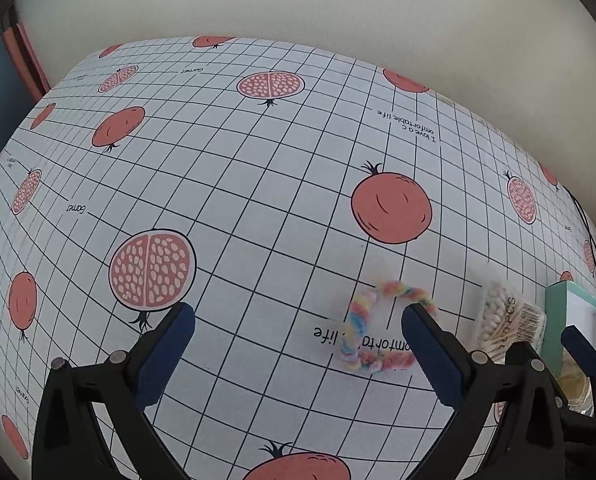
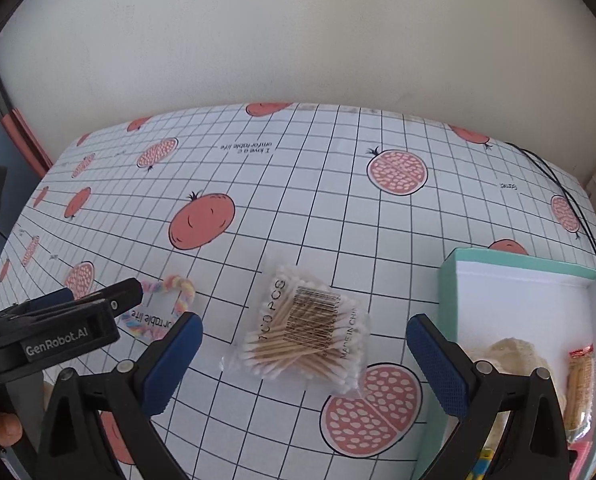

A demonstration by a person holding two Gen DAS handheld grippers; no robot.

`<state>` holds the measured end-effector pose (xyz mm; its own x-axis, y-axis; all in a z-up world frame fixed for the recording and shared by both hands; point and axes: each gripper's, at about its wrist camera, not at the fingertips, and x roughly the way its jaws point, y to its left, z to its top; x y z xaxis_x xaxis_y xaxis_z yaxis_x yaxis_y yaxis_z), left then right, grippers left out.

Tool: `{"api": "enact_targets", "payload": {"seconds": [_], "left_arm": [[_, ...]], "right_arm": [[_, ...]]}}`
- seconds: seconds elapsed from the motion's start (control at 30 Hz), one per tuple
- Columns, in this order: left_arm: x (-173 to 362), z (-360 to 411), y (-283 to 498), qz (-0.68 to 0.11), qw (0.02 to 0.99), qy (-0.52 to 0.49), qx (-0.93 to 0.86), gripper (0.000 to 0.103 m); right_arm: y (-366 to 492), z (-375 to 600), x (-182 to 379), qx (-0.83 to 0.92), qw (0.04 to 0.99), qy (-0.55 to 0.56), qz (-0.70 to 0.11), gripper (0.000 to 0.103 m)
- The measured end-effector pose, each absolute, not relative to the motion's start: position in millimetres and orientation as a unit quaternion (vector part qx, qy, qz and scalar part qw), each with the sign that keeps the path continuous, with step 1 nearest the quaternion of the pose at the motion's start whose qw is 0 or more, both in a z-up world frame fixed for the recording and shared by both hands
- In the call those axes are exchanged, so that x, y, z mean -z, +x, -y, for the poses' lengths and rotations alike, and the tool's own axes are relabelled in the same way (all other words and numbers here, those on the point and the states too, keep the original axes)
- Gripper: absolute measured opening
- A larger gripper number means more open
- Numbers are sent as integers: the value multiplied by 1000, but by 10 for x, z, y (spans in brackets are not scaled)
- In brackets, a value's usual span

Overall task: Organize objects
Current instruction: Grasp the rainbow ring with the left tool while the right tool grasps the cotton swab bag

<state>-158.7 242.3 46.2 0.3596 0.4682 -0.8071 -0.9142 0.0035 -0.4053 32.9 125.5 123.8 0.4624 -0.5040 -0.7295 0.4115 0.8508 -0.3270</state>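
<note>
Cotton swab packet (image 2: pixel 304 330) lies flat on the tablecloth (image 2: pixel 298 208), centred between your right gripper's (image 2: pixel 304 328) spread, empty fingers. Lower straight, pinch the packet's middle, then lift it right into the mint box (image 2: pixel 448 280). Your left gripper (image 1: pixel 298 322), also spread and empty, hovers by the pastel loop (image 1: pixel 372 328).

Far and left tablecloth (image 1: pixel 257 184) is bare, free passage. Near right is crowded: pastel rope ring (image 1: pixel 382 330), cotton swab pack (image 2: pixel 304 330) beside it, then teal box (image 2: pixel 448 276) whose raised walls block low sideways passes.
</note>
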Motion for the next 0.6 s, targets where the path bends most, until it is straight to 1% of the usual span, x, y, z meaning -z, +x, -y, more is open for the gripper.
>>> {"api": "enact_targets", "payload": {"seconds": [0.23, 0.37, 0.53, 0.57, 0.6], "left_arm": [[-381, -2430, -1517, -250, 674, -475, -508, 102], [-378, -2419, -1478, -256, 679, -470, -502, 93], [-341, -2403, -1469, -263, 681, -469, -496, 91], [-343, -2400, -1468, -263, 682, -469, -495, 86], [-348, -2397, -1467, -264, 683, -468, -494, 78]], "right_arm": [[368, -1170, -1100, 278, 848, -49, -449, 103], [368, -1120, -1057, 280, 847, -42, -449, 103], [374, -1090, -1002, 282, 845, -42, -452, 103], [375, -1088, -993, 283, 845, -43, -452, 103], [377, -1087, -985, 283, 845, -44, -452, 102]]}}
